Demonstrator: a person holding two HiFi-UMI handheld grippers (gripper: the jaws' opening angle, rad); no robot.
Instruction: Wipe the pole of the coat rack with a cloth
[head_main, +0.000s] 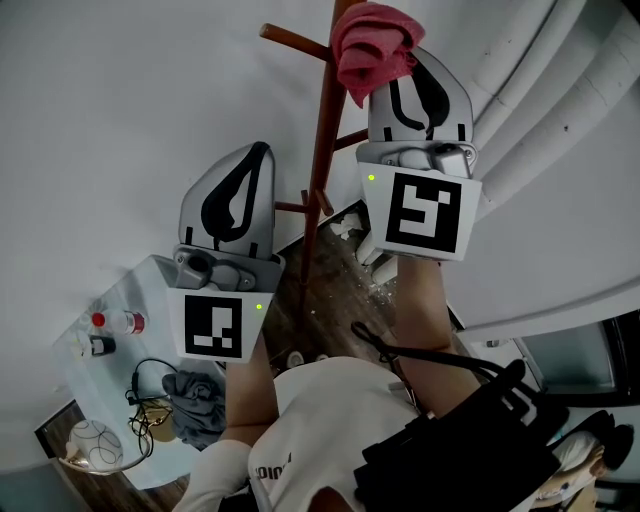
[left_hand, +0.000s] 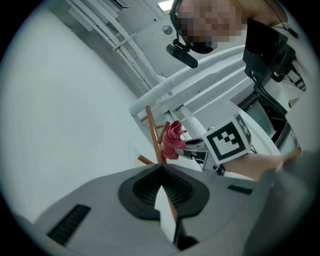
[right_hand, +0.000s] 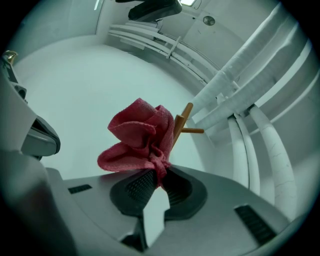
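The brown wooden pole (head_main: 322, 150) of the coat rack runs up the middle of the head view, with pegs (head_main: 292, 40) sticking out. My right gripper (head_main: 400, 62) is shut on a bunched red cloth (head_main: 372, 45) near the pole's top, at its right side. In the right gripper view the cloth (right_hand: 142, 137) billows out of the right gripper (right_hand: 159, 172), and the pole (right_hand: 181, 124) shows just behind it; contact is unclear. My left gripper (head_main: 262, 150) hangs lower, left of the pole, apart from it. In its own view the left gripper (left_hand: 161, 167) is shut and empty, with the pole (left_hand: 154, 137) beyond.
Thick white pipes (head_main: 560, 70) run along the wall at the upper right. Below at the left stands a glass table (head_main: 150, 275) with small bottles (head_main: 120, 322), a cable and a grey rag (head_main: 195, 405). Wooden floor with white debris (head_main: 350, 228) lies around the rack's base.
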